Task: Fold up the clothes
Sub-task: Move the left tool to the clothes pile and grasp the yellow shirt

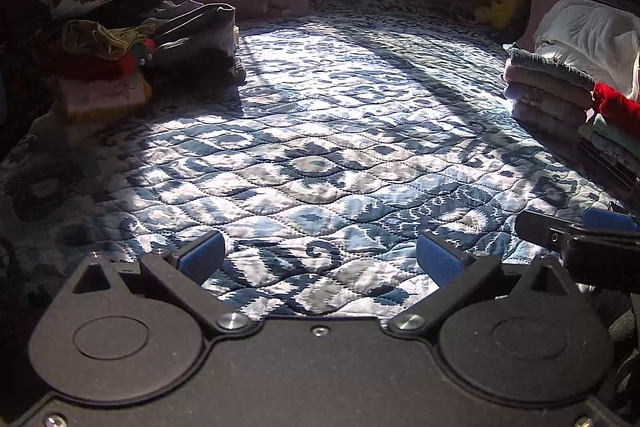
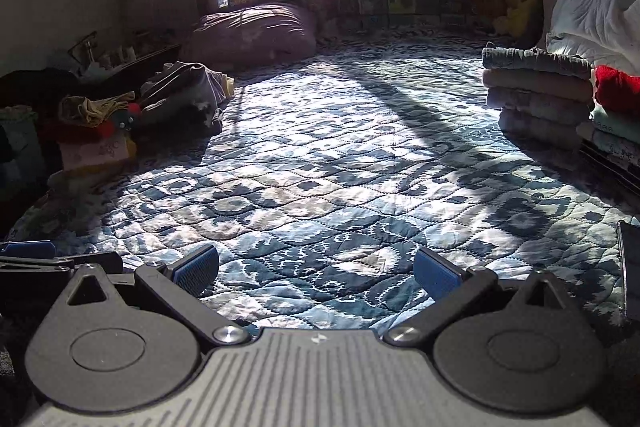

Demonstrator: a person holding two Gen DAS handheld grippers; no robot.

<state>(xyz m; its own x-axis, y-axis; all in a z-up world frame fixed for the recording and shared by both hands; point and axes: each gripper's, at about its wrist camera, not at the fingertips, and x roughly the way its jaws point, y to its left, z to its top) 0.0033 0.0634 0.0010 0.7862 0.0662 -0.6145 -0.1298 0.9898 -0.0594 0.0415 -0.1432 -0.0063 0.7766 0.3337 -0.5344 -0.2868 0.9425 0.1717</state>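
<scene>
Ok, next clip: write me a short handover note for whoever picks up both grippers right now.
Left gripper: open, holding nothing, above the quilt.
Right gripper: open, holding nothing, beside the left one.
Unfolded pile: heaped at the left edge of the bed, mixed colours, none of it spread out.
Folded stack: neat, at the right edge, with a red item and more folded pieces next to it.
Done: several garments already folded and stacked on the right.
Left: likely pull the next garment from the left pile onto the open middle of the quilt, fold it, add it to the stack.
</scene>
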